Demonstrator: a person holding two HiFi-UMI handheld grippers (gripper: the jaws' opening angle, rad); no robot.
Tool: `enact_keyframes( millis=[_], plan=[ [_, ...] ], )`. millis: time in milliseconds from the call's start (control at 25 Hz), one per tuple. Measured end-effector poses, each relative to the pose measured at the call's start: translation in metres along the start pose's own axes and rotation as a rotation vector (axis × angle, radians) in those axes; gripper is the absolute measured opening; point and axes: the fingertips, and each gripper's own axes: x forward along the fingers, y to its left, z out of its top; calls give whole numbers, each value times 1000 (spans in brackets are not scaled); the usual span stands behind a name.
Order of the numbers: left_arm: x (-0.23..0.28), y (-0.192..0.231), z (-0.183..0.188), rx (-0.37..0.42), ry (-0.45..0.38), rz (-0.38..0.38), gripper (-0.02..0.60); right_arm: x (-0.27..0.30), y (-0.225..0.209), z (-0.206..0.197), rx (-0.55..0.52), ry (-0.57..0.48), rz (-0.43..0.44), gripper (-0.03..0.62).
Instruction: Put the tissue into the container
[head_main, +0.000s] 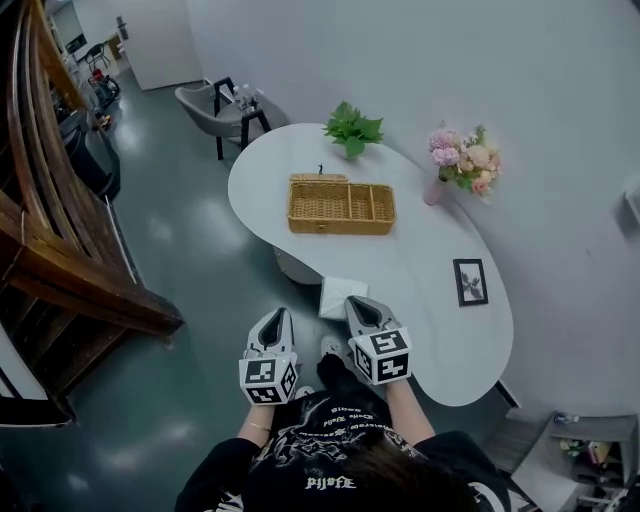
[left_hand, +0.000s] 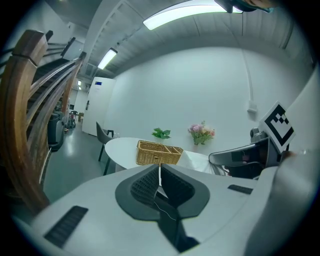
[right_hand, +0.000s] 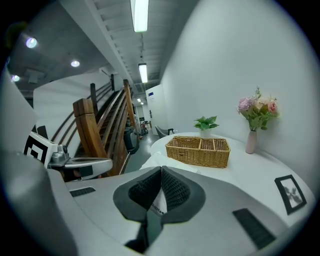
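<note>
2 tools (jaws pressed together): left hand-held gripper (head_main: 277, 314) and right hand-held gripper (head_main: 358, 302), near the tissue (head_main: 338, 295).

Tan woven basket (head_main: 341, 205); wht tissue (head_main: 337, 296); wht table (head_main: 420, 265).

A white kidney-shaped table (head_main: 440, 300) stands beside a plain white wall (head_main: 480, 60). The floor (head_main: 200, 250) is grey-green and glossy, with pale reflections. A dark wooden staircase (head_main: 50, 240) with curved handrails runs along the left side. Past the table's far end stand a grey armchair (head_main: 203, 104) and, just beside it, a small black side table (head_main: 248, 112). Ceiling strip lights (right_hand: 140, 14) run in a line overhead. A framed picture (head_main: 470, 281), a potted green plant (head_main: 352, 128) and a vase of pink flowers (head_main: 462, 160) rest on the tabletop.
</note>
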Motion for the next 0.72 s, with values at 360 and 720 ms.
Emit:
enact_keyframes(
  millis=[360, 720],
  plan=[
    [62, 1, 21, 3, 5, 27, 31, 48, -41, 39, -20, -5, 40, 25],
    [117, -4, 43, -12, -12, 76, 31, 86, -76, 69, -32, -4, 98, 23]
  ],
)
